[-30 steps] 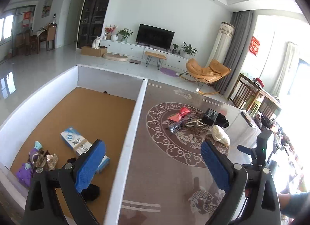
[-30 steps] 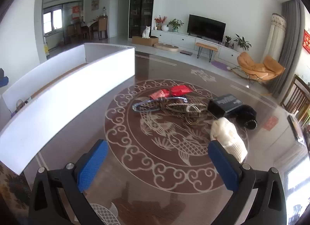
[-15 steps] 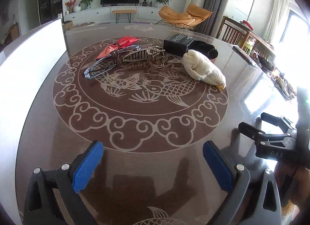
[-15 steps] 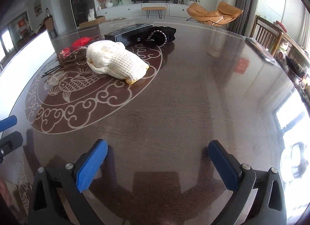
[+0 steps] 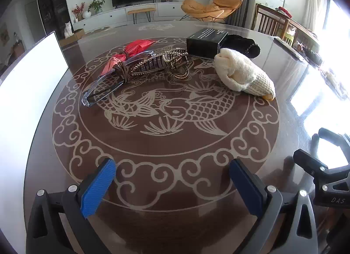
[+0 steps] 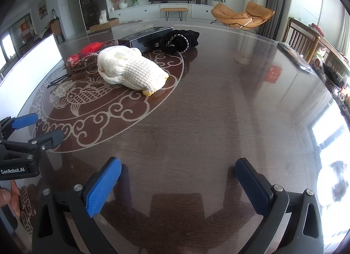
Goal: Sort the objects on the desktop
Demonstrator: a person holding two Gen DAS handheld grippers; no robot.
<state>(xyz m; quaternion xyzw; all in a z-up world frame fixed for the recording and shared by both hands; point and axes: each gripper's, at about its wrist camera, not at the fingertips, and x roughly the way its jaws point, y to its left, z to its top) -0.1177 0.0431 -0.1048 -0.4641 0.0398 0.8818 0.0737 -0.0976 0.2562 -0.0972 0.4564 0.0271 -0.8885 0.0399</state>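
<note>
A cream knitted glove lies on the round brown table. Left of it sit a beaded belt, clear glasses and a red pouch. Behind are a black box and a black knitted item. My left gripper is open over the near table edge, well short of the pile. My right gripper is open and empty, to the right over bare table; the glove is far ahead to its left.
A white sorting box wall stands at the table's left. The right gripper's body shows at the left wrist view's right edge. Wooden chairs stand at the far right. A hand holds the left gripper.
Both grippers swung away from the white box and dropped low toward the table. The left now faces the pile; the right faces bare table to the right. Both stay open.
</note>
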